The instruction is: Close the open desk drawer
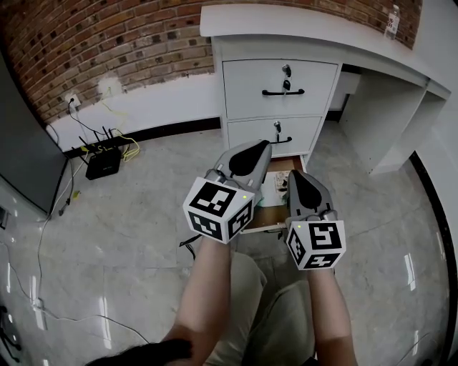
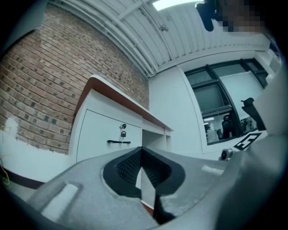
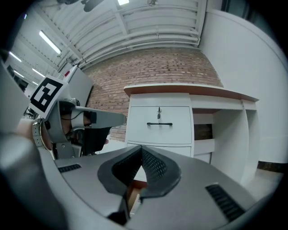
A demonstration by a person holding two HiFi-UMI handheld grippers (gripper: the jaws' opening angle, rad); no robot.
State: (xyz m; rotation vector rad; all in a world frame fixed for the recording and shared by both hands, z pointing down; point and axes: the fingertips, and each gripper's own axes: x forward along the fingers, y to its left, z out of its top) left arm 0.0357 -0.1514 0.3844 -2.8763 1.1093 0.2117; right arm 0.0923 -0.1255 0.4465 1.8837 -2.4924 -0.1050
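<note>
The glossy grey floor (image 1: 129,236) carries a white desk (image 1: 279,78), a black router (image 1: 104,163) and loose cables (image 1: 129,150).

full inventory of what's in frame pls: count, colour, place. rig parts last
desk: 1, white, against the wall
brick wall: 1, red-brown, behind the desk
closed drawers: 2, white with black handles, top and middle of the desk
open drawer: 1, wood-brown inside, bottom of the desk, partly hidden behind the grippers
papers: count unclear, pale, inside the open drawer
bottle: 1, clear, far right of the desktop
router: 1, black, on the floor by the wall, left
cables: several, yellow and black, around the router
left gripper: 1, grey, black pads, jaws shut, empty
right gripper: 1, grey, black pads, jaws shut, empty
forearms: 2, bottom of head view
</note>
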